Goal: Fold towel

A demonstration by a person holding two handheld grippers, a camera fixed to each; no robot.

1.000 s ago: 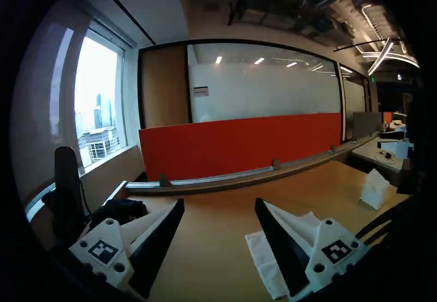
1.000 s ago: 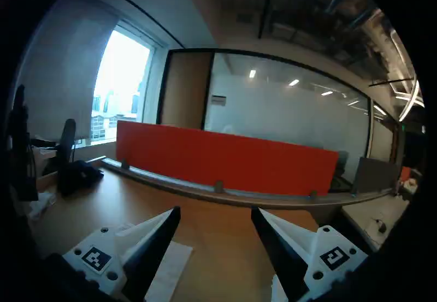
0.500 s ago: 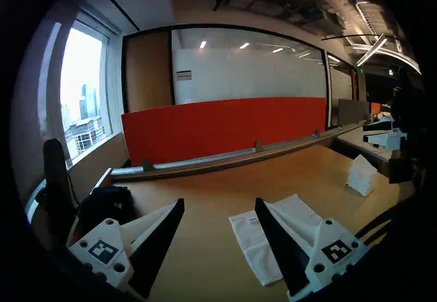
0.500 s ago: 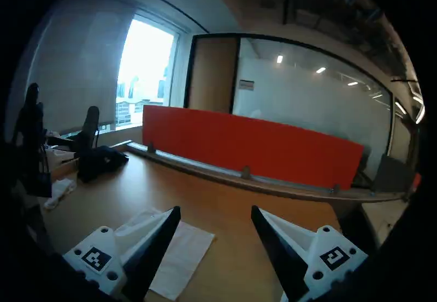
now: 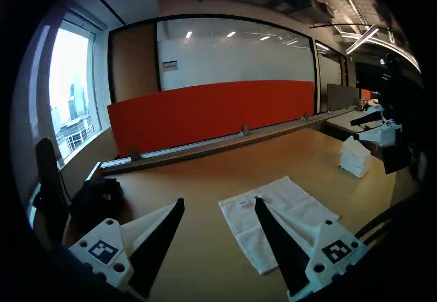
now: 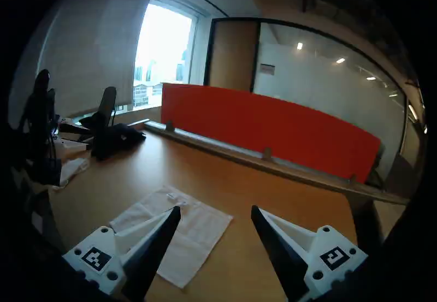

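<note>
While the white towel (image 5: 289,201) lies spread flat on the wooden surface (image 5: 229,165), at lower centre of both views, no fold looks made yet. The left gripper (image 5: 218,200) and right gripper (image 6: 215,208) hover over it, both released and empty, so all the folding remains.

The left gripper (image 5: 218,200) is hovering with its jaws standing wide apart. The right gripper (image 6: 215,209) is hovering likewise, gripping nothing.
</note>
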